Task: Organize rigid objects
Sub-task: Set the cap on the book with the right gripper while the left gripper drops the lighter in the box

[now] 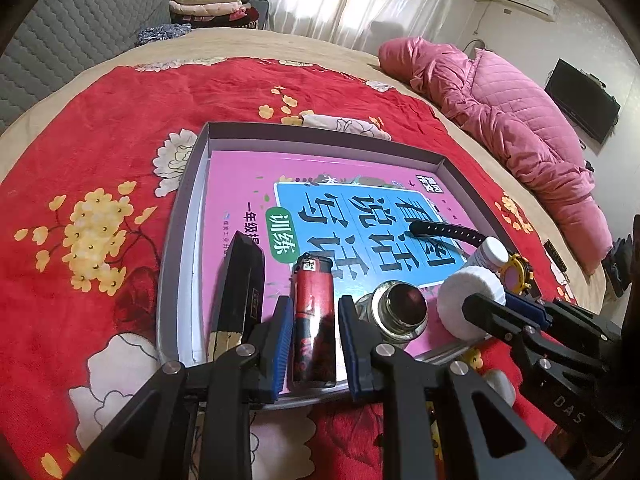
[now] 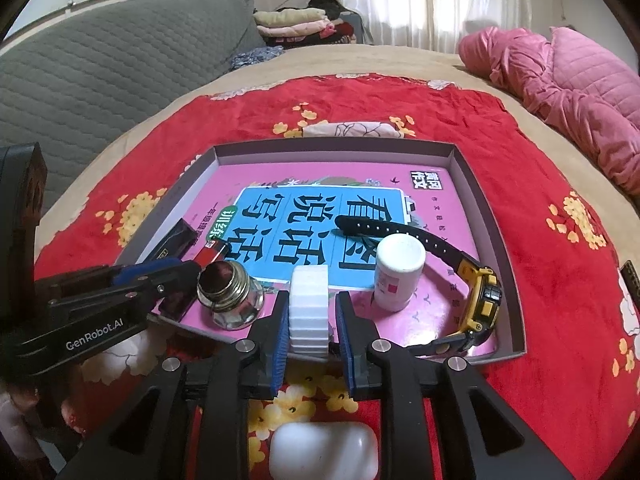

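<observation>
Along the near edge of the shallow grey box point(image 1: 188, 216), on the pink book point(image 1: 240, 184) that fills its floor, we hold two things. Our left gripper point(image 1: 312, 344) has the red lighter point(image 1: 314, 320) between its blue pads; its long axis runs away from us, metal head toward the far edge, and the pads appear to press its sides, though a thin gap on the right makes us hedge. Left of it lies a black bar point(image 1: 238, 280), also lengthwise; right of it stands an open glass jar point(image 1: 396, 312).

Our right gripper point(image 2: 309, 332) straddles the white ribbed cap point(image 2: 309, 304), which stands on edge at the box's near rim with its round faces toward left and right. A sliver of space shows beside each pad, so we read these jaws as released. Toward the near right corner stand a white bottle point(image 2: 398, 272) and a yellow-black watch point(image 2: 480, 296), its strap reaching toward the middle.
</observation>
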A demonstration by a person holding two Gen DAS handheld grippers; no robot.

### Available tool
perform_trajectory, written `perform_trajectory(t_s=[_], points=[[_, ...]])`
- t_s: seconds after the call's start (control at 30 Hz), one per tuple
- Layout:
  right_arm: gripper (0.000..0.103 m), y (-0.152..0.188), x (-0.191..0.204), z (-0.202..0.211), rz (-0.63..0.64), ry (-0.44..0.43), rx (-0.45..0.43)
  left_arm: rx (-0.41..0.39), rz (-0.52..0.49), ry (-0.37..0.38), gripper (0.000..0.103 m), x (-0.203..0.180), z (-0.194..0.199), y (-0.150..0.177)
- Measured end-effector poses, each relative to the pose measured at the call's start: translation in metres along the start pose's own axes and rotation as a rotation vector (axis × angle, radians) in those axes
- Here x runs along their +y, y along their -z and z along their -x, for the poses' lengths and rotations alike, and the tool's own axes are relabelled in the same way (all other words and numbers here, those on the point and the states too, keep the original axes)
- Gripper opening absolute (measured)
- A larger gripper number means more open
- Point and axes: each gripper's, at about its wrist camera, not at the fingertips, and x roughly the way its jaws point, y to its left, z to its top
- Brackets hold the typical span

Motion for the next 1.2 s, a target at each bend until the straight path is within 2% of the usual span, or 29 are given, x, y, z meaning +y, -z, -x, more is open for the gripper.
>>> perform_trajectory(t_s=[1.07,1.13,1.2], points=[[0.025,0.001,0.010,0.022,0.027,-0.031,0.003,-0.040,-0.023,-0.004,0.024,-0.007,0.020,0.002],[0.025,0.000,0.008,0.025,0.020,-0.036,-0.001,-0.042,-0.029,-0.006,0.025,-0.008,0.021,0.002],[0.025,-0.001,0.007,0.029,0.016,-0.037,-0.005,-0.047,-0.035,-0.009,0.031,-0.009,0.022,0.003]])
